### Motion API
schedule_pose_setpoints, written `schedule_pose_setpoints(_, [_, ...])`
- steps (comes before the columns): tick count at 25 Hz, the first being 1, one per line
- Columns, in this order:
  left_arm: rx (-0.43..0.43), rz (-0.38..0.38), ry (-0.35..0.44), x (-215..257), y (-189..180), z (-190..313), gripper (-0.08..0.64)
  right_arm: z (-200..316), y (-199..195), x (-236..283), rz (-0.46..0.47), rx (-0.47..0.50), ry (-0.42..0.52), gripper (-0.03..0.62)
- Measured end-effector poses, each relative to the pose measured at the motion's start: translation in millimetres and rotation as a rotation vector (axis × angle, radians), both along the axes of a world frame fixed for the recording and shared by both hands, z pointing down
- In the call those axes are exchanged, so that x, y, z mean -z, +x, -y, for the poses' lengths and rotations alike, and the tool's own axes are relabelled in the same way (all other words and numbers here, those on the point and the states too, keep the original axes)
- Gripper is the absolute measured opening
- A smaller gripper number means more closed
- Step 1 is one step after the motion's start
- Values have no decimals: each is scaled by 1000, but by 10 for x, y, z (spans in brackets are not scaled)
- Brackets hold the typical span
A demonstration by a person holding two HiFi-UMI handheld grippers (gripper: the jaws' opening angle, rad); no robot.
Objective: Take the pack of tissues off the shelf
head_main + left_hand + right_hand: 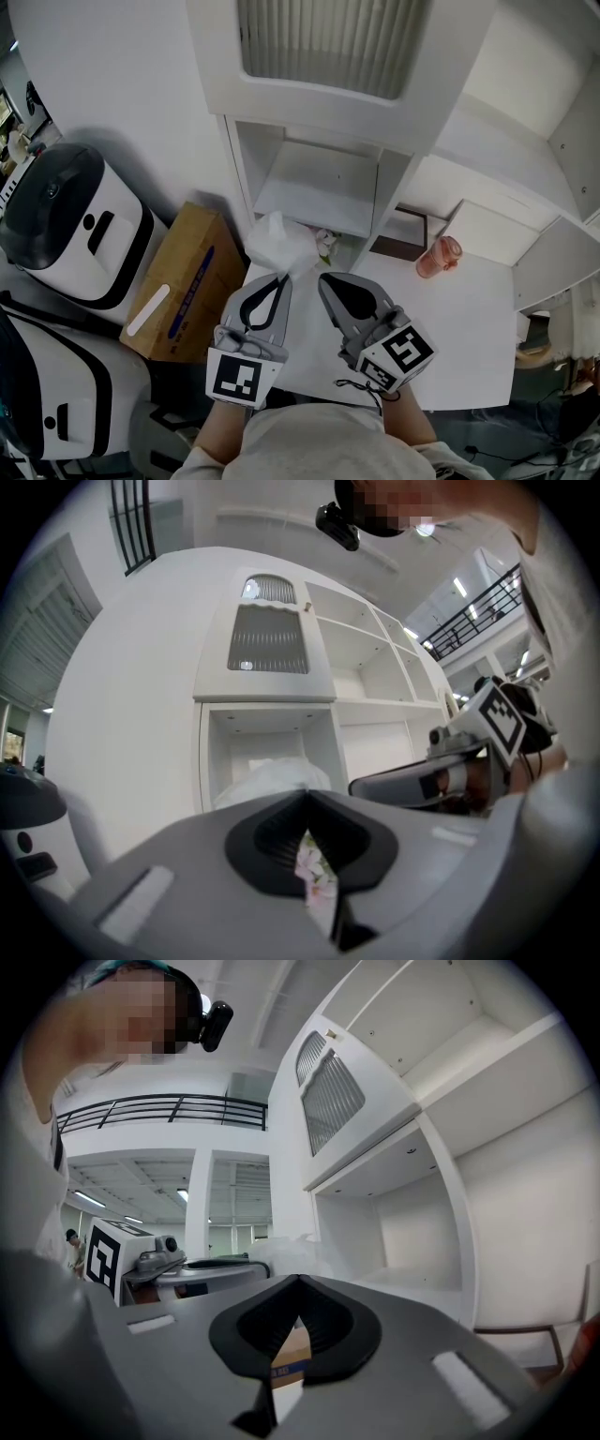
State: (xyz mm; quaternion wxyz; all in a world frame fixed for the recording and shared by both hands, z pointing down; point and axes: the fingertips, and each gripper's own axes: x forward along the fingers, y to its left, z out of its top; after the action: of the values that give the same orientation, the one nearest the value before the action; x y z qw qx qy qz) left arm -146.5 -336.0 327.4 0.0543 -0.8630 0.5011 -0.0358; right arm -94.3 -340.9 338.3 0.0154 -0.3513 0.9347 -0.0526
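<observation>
The pack of tissues (278, 246) is a white crinkly plastic bundle with a floral print. It hangs in front of the low open shelf compartment (314, 192), out of it and over the desk's left edge. My left gripper (279, 277) is shut on the wrapper's near end. In the left gripper view the pack (272, 778) bulges just past the closed left gripper (305, 797). My right gripper (327, 278) stays beside it on the right, shut with nothing in it. In the right gripper view the right gripper (298, 1279) has its jaws together, and the pack (298, 1252) shows to the left.
A cardboard box (183, 281) stands on the floor left of the white desk (469, 319). White-and-black appliances (75, 225) are further left. A pink cup (439, 256) and a dark frame (398, 234) sit at the desk's back. A louvred cabinet door (328, 42) hangs above.
</observation>
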Motion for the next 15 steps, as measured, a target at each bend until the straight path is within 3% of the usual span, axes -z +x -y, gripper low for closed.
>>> schedule_pose_setpoints(15, [-23,4,10,40,-1,-30,0,-39,-7,18,-17,-19,6,0])
